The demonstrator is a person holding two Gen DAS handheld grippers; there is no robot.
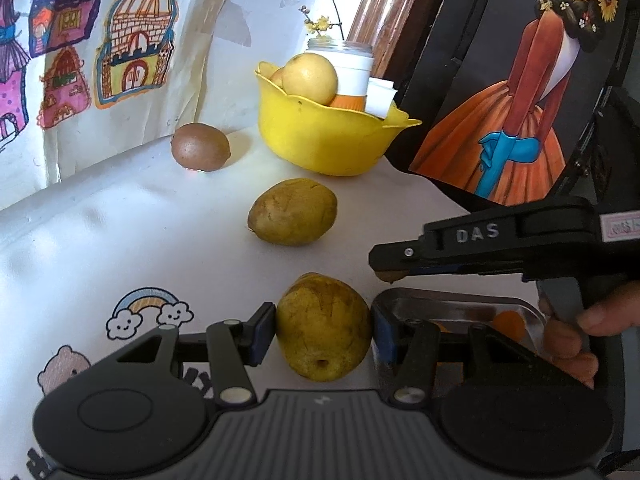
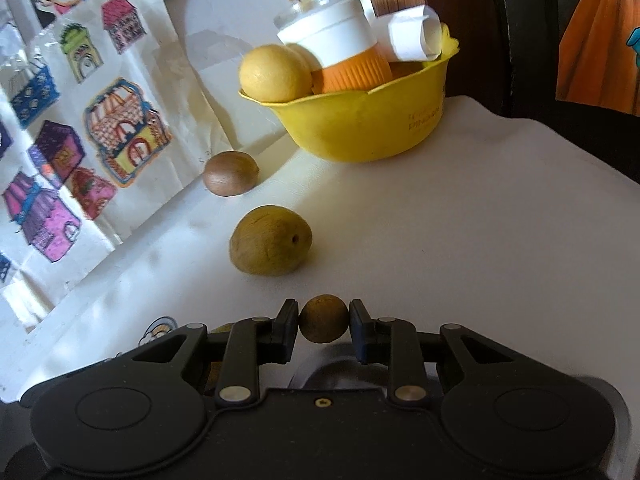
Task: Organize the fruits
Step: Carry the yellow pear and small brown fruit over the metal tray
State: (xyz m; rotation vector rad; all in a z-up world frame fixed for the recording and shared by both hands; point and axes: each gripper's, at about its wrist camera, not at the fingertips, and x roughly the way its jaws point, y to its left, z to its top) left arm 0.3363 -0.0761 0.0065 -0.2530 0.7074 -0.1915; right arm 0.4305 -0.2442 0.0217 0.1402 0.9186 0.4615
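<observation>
Rough oval pear (image 1: 323, 327), perhaps russeted

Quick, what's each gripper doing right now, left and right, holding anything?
Left gripper: closed on a yellow-green pear.
Right gripper: closed on a small round brown fruit.

Glossy plastic bowl (image 1: 320, 148), perhaps metal tray (image 1: 460, 300)
</observation>
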